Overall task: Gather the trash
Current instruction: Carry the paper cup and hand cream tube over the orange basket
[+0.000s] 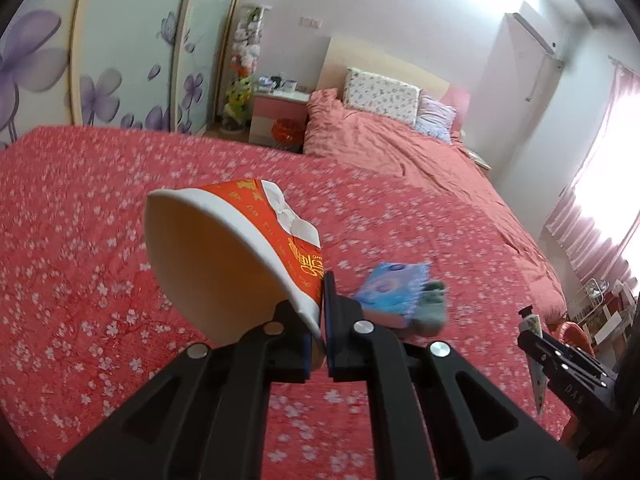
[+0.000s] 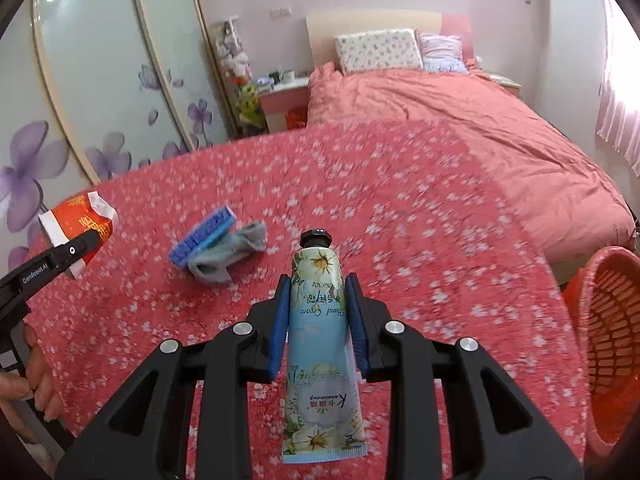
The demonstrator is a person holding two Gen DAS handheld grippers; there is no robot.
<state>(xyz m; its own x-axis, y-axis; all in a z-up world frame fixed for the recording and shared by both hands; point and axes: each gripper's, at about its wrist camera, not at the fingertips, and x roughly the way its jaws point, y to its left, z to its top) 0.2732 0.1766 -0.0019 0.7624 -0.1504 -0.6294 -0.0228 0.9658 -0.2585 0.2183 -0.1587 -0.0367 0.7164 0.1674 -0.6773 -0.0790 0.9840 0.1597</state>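
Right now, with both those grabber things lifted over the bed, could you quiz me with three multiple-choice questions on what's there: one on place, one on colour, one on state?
1. Where does the orange basket stand?
A. beside the bed's edge
B. on the pillow
C. on the nightstand

2. What colour is the cap of the hand cream tube?
A. white
B. black
C. gold

3. What is the left gripper doing?
A. hanging open and empty
B. pinching the paper cup by its wall
C. pressing the grey cloth

Answers:
1 A, it shows past the red bedspread's right edge.
2 B, the cap is dark.
3 B, the cup's wall sits between shut pads.
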